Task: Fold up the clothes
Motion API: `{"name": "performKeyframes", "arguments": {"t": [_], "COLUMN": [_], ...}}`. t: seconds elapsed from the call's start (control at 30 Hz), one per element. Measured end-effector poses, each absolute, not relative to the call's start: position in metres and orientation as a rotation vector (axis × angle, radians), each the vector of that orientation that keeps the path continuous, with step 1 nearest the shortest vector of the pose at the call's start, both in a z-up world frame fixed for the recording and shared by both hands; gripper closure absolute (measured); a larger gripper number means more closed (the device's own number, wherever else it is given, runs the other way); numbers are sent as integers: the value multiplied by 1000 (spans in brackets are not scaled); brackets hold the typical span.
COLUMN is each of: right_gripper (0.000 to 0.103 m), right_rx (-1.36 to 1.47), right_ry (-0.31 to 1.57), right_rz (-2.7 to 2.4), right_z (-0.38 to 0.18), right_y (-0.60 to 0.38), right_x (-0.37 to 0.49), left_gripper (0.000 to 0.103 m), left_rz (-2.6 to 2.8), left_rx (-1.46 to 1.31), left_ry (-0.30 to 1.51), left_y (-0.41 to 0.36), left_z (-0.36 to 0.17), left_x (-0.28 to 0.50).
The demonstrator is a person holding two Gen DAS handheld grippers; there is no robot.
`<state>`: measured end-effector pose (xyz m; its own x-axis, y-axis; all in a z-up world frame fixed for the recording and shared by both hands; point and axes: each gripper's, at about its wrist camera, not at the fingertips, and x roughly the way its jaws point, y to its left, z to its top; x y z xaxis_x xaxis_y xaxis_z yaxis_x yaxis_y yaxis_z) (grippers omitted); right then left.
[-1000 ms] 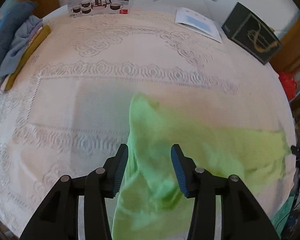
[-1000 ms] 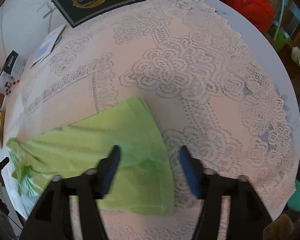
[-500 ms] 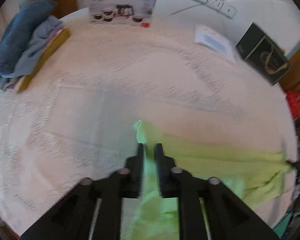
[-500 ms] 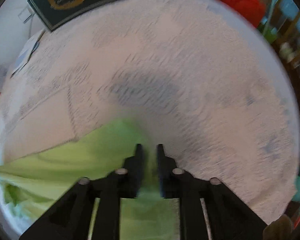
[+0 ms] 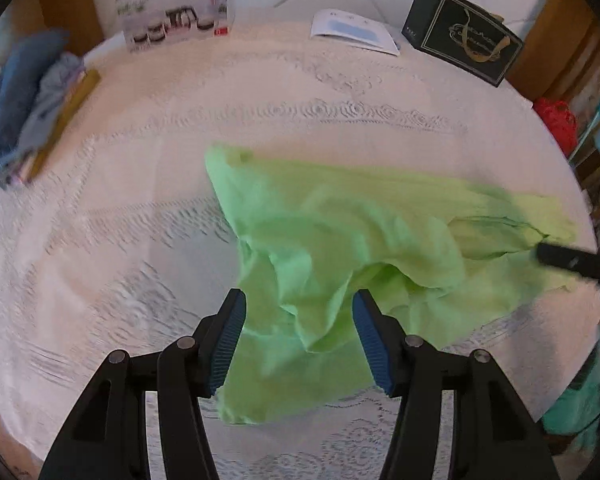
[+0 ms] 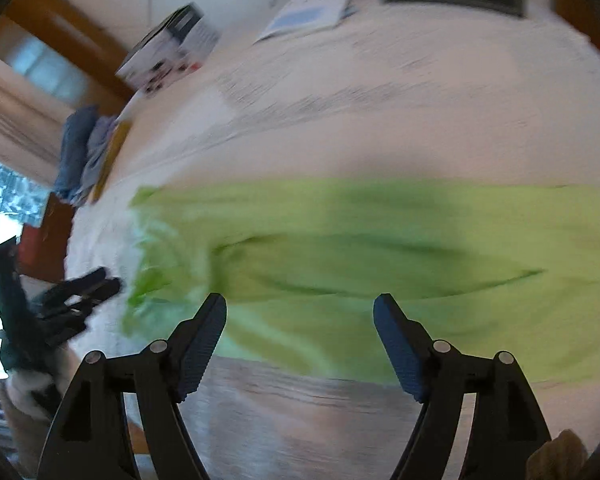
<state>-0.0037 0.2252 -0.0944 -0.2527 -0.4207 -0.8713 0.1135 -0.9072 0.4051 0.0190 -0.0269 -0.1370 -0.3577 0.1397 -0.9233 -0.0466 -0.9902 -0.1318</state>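
A light green garment (image 5: pixel 340 240) lies crumpled on the white lace tablecloth (image 5: pixel 180 140), one fold raised. It also shows in the right wrist view (image 6: pixel 380 248), stretched across the table. My left gripper (image 5: pixel 298 336) is open, its blue-padded fingers on either side of the garment's near edge, holding nothing. My right gripper (image 6: pixel 300 340) is open and empty just in front of the garment's near edge. The right gripper's tip also shows in the left wrist view (image 5: pixel 568 260) at the garment's right end. The left gripper shows in the right wrist view (image 6: pixel 76 292) at the left.
A pile of blue clothes (image 5: pixel 16 100) lies at the table's left edge. A tea-set box (image 5: pixel 176 8), a booklet (image 5: pixel 352 32) and a black gift box (image 5: pixel 464 36) stand along the back. A red bag (image 5: pixel 558 120) sits off the right edge.
Both grippers were shut on the green garment half a second ago and have opened, letting it go. The garment now lies folded over and crumpled. Both cameras swung.
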Motion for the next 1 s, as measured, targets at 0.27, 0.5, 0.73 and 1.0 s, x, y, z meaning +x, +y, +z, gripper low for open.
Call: {"name": "performKeyframes", "arguments": {"t": [0.27,0.5,0.73,1.0], "right_gripper": [36,98,92,54], "right_rx": [1734,1815,1762,1841], "right_ry": [-354,-341,-364,-543], "right_rz": [-2135,-2088,-2035,-2307], "right_z": [-119,-139,-113,-115], "right_y": [142,121,135,259], "right_x": [-21,-17,14,30], "left_gripper": [47,101,98,60], "left_rz": [2389,2354,2343,2360], "left_rx": [-1697,-1680,-1675,-1696], "left_ry": [-123,-88,10,-107], "left_y": [-21,-20,-36,-56], "left_z": [-160,-157,-137,-129], "left_x": [12,11,41,45]}}
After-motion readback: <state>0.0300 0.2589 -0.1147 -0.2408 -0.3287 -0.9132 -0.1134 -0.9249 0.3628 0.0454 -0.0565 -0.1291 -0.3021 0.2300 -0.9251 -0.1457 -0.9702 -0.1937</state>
